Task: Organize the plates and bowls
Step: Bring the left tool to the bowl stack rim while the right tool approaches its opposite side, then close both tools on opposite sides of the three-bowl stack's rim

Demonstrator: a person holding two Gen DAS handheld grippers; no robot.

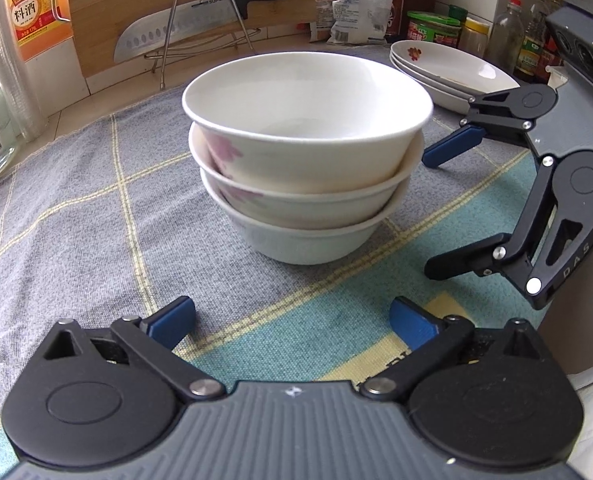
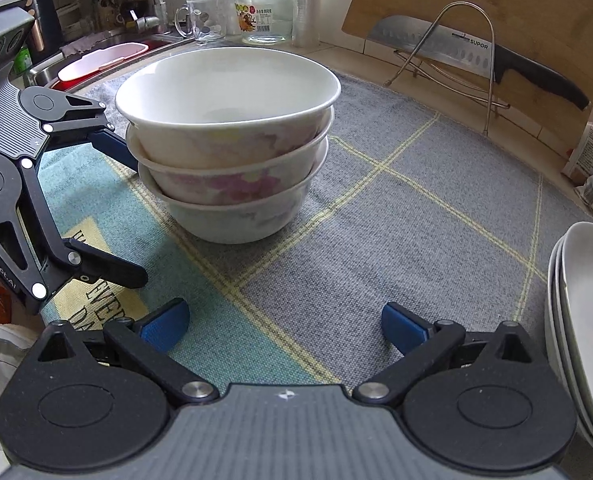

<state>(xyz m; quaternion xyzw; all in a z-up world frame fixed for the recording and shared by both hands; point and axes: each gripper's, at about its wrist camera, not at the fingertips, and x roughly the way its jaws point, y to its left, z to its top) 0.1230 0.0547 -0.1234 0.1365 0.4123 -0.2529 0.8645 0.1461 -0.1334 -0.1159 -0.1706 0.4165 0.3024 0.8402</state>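
Looking down the left claw (image 1: pixel 292 322), its blue pads are spread wide with nothing between them, just checked cloth (image 1: pixel 96 184). The stack of three bowls (image 1: pixel 306 160) sits mid-frame on that cloth, well apart from the pads. The right claw (image 1: pixel 436 212) pokes in from the right edge of the frame, also gaping and empty, with one tip close beside the stack but not touching as far as I can tell.

In the right wrist view the right claw's own pads frame bare cloth at the bottom, bowls upper-middle, and the stack of plates (image 2: pixel 584 320) hugs the lower right edge, close to the right pad. The knife rack (image 2: pixel 468 60) and cutting board (image 2: pixel 516 0) stand upper right on the worktop (image 2: pixel 360 56), well clear. Open cloth lies between bowls and plates.
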